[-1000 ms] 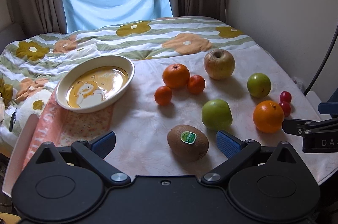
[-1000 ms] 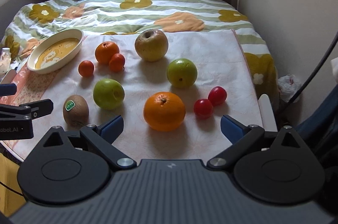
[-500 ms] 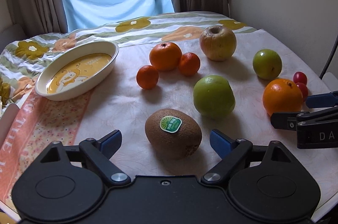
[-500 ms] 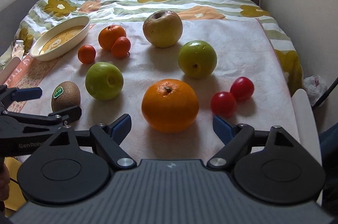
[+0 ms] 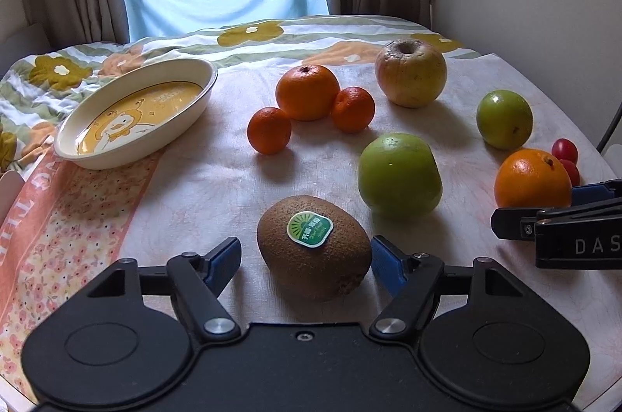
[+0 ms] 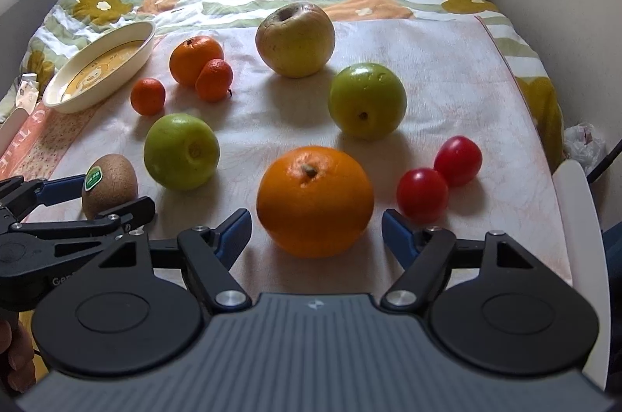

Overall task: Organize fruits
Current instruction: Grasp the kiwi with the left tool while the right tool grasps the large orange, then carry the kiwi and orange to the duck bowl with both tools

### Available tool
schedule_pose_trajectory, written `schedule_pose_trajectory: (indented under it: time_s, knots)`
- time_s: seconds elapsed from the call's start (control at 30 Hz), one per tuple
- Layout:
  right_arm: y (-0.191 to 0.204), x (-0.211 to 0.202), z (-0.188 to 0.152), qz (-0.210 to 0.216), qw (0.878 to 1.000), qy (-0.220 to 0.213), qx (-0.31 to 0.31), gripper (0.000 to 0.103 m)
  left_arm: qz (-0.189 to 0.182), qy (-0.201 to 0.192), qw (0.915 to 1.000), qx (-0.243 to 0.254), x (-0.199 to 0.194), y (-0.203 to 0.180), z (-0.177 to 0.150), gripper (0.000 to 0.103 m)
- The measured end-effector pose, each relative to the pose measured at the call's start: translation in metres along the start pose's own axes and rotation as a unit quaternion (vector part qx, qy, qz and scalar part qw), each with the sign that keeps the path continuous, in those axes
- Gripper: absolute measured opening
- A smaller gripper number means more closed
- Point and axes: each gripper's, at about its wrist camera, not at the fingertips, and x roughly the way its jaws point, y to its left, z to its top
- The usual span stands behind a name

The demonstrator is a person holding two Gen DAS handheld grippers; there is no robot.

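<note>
My left gripper (image 5: 306,258) is open, its blue fingertips on either side of a brown kiwi (image 5: 314,252) with a green sticker; I cannot tell if they touch it. My right gripper (image 6: 315,231) is open around a large orange (image 6: 315,200). The kiwi (image 6: 109,184) and left gripper (image 6: 77,206) also show in the right wrist view. A cream oval dish (image 5: 97,155) with a yellow duck picture stands at the far left.
On the cloth lie two green apples (image 5: 399,176) (image 5: 504,119), a yellowish apple (image 5: 410,73), an orange with two small mandarins (image 5: 307,92), and two red tomatoes (image 6: 439,178). A wall runs along the right; the table edge is near on the right.
Both grippers have moved forward and down. The kiwi now sits between the left fingertips and the large orange between the right fingertips.
</note>
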Motion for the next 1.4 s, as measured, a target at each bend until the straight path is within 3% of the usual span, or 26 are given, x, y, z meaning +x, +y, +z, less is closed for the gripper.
schedule_pose_trajectory:
  time_s: [0.13, 0.4, 0.9, 1.4]
  knots:
    - [0.001, 0.004, 0.003, -0.002, 1.0, 0.005, 0.004, 0.083, -0.009, 0.0, 0.9999, -0.006, -0.001, 0.001, 0.001, 0.066]
    - [0.003, 0.004, 0.004, -0.006, 1.0, -0.003, 0.004, 0.077, -0.004, -0.004, 1.0, -0.007, -0.003, -0.003, 0.002, 0.06]
    - [0.001, -0.009, 0.009, 0.01, 1.0, -0.028, 0.003, 0.076, -0.001, -0.035, 0.9993, -0.014, -0.024, 0.003, 0.012, 0.059]
    - [0.03, -0.052, 0.068, 0.039, 0.996, -0.07, -0.031, 0.076, 0.032, -0.078, 0.9953, -0.048, -0.075, 0.039, 0.057, 0.059]
